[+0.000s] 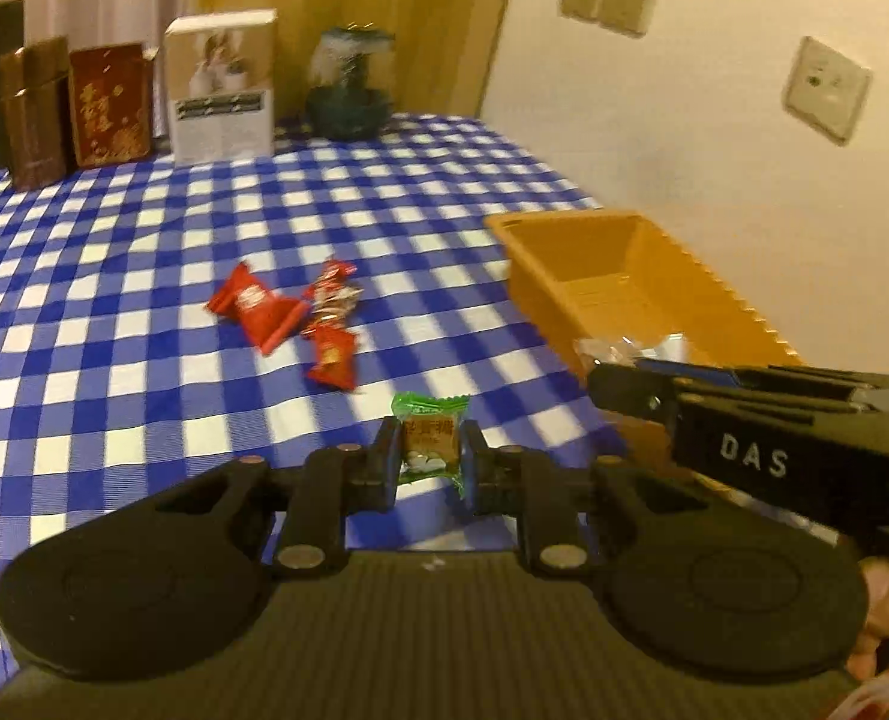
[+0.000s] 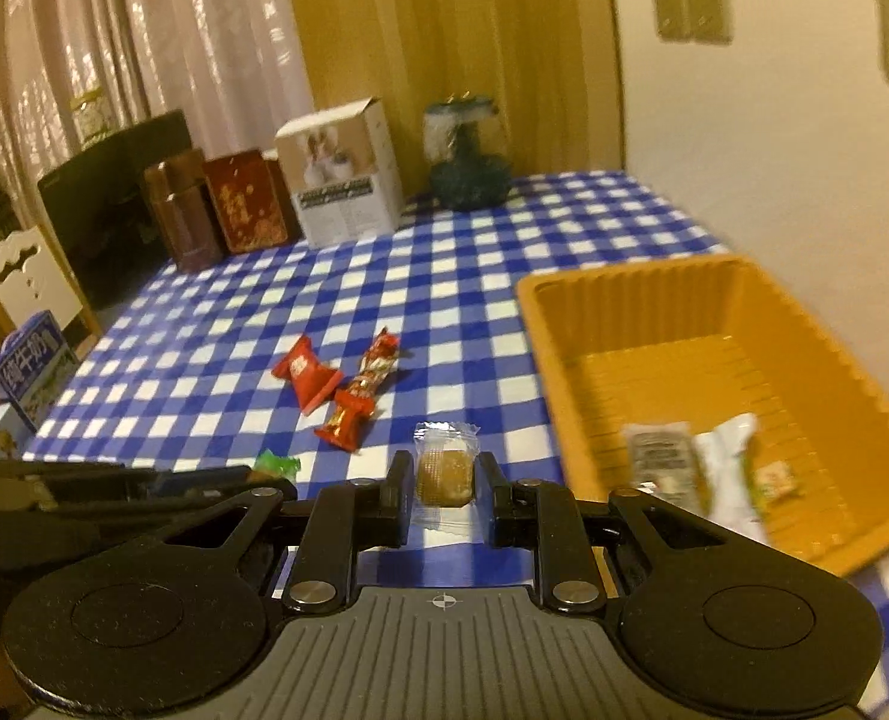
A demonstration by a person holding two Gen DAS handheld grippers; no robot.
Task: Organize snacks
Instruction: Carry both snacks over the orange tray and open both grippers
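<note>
Green-wrapped candy [image 1: 429, 441] sits pinched in my left fingers [image 1: 392, 462]; my right fingers [image 2: 401, 489] grip a clear-wrapped brown snack [image 2: 444, 474] near the orange basket [image 2: 804, 324].

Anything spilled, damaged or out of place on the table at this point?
Nothing spilled or damaged. Three red snacks lie loose on the checked cloth, outside the yellow bin. That fits a sort half done: each tongs grips a wrapped sweet, green-wrapped left, clear-wrapped right.

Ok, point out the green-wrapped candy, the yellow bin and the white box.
green-wrapped candy [image 1: 429, 441], left wrist view, label middle.
yellow bin [image 2: 642, 279], right wrist view, far rim.
white box [image 2: 342, 180], right wrist view, front face.
</note>
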